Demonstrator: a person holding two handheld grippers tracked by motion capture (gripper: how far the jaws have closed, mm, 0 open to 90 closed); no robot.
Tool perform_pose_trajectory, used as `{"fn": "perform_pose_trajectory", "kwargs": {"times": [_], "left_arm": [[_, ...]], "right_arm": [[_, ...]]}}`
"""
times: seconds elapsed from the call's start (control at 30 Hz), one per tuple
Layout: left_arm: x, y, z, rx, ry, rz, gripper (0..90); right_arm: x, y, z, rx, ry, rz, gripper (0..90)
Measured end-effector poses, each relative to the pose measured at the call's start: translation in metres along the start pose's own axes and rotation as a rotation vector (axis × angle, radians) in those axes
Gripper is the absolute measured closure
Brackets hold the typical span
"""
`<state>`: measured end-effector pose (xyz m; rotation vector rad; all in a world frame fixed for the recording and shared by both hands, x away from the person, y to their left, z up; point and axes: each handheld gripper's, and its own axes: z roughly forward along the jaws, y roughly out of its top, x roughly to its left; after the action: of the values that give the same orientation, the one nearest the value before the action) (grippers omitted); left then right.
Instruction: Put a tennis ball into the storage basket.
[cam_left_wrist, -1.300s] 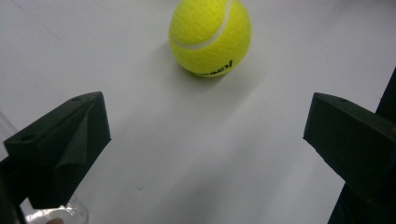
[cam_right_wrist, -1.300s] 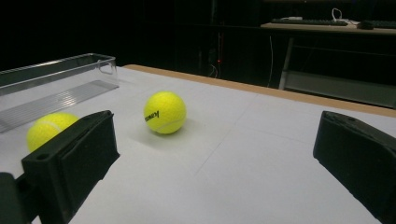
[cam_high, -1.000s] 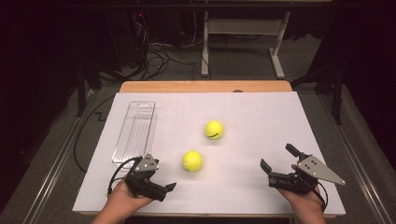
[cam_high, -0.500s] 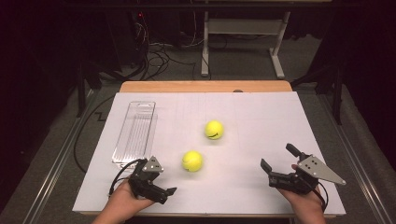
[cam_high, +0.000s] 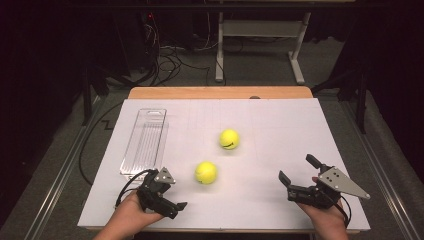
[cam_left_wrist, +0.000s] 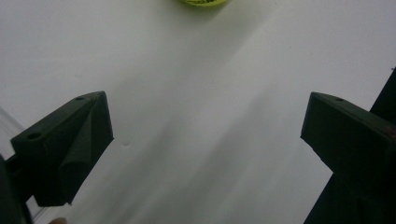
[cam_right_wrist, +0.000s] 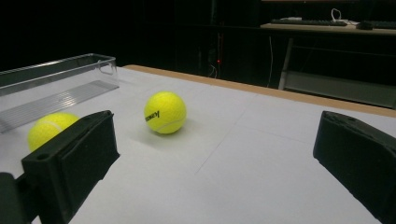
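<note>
A dark room surrounds a bench (cam_high: 280, 92) with a pale wooden far edge, its top covered by a white sheet; cables trail on the grey floor behind it, and a white metal frame stands in the upper middle of the high view.

At the left of that view, a clear, long, shallow plastic tray (cam_high: 145, 142) lies lengthwise on the sheet, empty. Just below its near end, at the lower left, the person's left hand holds the left gripper (cam_high: 170, 200), tilted down toward the sheet. Its fingers (cam_left_wrist: 70, 144) stand wide apart with bare white sheet between them and nothing gripped, though they have just been closing a little. In the left gripper view a sliver of yellow-green ball (cam_left_wrist: 204, 2) peeks in at the top edge, well above the fingers.

Near the middle of the high view sits the nearer fuzzy yellow-green tennis ball (cam_high: 206, 172), just right of the left gripper and apart from it. Above and slightly right of it rests the second yellow-green tennis ball (cam_high: 229, 139), with dark lettering on its side.

At the lower right, the person's right hand holds the right gripper (cam_high: 299, 176), fitted with a grey three-cornered plate, pointing toward the balls. Its fingers (cam_right_wrist: 74, 158) are spread wide and empty; both balls lie well beyond them.
</note>
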<state>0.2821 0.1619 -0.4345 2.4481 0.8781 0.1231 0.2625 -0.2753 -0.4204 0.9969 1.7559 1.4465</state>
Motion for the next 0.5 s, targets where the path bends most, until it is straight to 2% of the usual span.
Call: {"fn": "perform_pose_trajectory", "kwargs": {"times": [0.1,0.2,0.4,0.5], "left_arm": [[0.000,0.005,0.000,0.036,0.000,0.015,3.6],[0.002,0.008,0.002,0.066,-0.026,0.008,3.6],[0.000,0.012,0.005,0.111,-0.009,0.016,3.9],[-0.001,0.015,0.005,0.134,-0.018,0.006,3.9]], "right_arm": [[-0.001,0.000,0.001,-0.003,0.001,0.005,0.1],[-0.001,0.000,0.001,-0.002,0.009,0.007,0.1],[0.000,0.000,0.001,-0.006,0.017,0.006,0.1],[0.000,0.001,0.001,-0.006,0.018,0.007,0.1]]}}
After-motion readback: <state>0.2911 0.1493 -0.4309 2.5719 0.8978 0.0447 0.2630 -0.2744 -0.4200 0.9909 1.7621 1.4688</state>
